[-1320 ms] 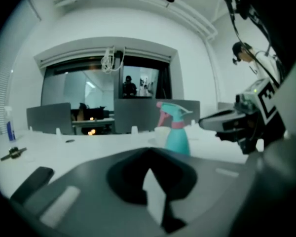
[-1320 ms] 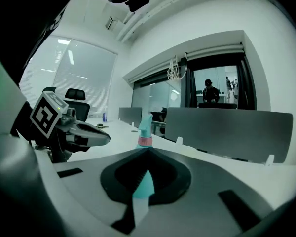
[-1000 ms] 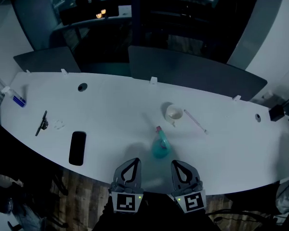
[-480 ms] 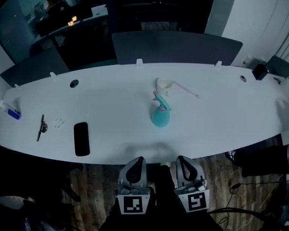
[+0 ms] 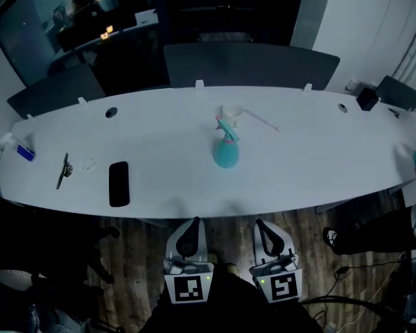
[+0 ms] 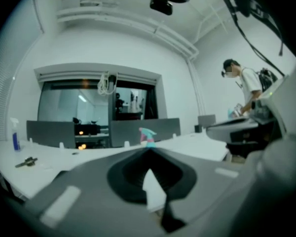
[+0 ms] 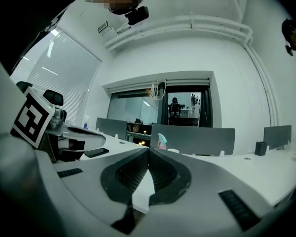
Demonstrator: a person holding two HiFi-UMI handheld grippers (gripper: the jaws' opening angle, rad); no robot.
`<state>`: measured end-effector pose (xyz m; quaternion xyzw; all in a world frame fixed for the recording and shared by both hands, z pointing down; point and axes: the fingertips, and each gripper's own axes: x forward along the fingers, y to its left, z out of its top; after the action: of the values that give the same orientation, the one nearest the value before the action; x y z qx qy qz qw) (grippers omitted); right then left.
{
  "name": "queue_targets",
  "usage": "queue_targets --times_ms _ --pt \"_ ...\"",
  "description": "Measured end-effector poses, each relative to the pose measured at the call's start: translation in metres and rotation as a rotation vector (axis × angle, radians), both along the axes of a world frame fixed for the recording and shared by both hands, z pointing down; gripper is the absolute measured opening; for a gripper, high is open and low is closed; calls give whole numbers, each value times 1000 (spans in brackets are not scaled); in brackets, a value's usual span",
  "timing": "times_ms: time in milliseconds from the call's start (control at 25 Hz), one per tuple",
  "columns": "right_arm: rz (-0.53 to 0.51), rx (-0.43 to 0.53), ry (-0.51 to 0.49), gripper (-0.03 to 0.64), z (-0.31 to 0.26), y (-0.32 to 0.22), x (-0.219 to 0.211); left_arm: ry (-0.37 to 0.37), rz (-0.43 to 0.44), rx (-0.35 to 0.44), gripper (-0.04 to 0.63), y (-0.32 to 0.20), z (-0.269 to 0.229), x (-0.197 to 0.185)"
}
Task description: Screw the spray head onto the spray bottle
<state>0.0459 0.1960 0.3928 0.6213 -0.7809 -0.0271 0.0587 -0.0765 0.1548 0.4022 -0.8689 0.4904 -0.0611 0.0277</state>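
A teal spray bottle (image 5: 226, 151) with a pink and teal spray head (image 5: 227, 127) on top stands upright in the middle of the long white table (image 5: 312, 158). It also shows small and far off over the jaws in the left gripper view, the spray bottle (image 6: 148, 137), and in the right gripper view, the spray bottle (image 7: 162, 141). My left gripper (image 5: 189, 226) and right gripper (image 5: 265, 227) hang side by side in front of the table's near edge, over the wooden floor. Both are shut and hold nothing, well short of the bottle.
On the table lie a black phone (image 5: 118, 183), a dark tool (image 5: 63, 170), a white tape roll (image 5: 231, 111) and a thin white tube (image 5: 262, 121). A blue-capped bottle (image 5: 24, 150) stands at the far left. Grey partitions (image 5: 249, 66) line the far edge. A person (image 6: 244, 90) stands at the right.
Both grippers have drawn back from over the table's near edge to over the floor. The table and bottle now look farther away; the bottle stays upright where it stood.
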Motion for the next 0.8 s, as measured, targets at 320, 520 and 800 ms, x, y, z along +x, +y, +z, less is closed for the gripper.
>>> queue_targets --times_ms 320,520,800 --pt "-57 27 12 3 -9 29 11 30 -99 29 2 42 -5 4" --pt "-87 36 11 3 -11 42 5 16 -105 69 2 59 -12 4" --pt "-82 40 10 3 -18 51 -2 10 -91 80 2 65 -20 -1"
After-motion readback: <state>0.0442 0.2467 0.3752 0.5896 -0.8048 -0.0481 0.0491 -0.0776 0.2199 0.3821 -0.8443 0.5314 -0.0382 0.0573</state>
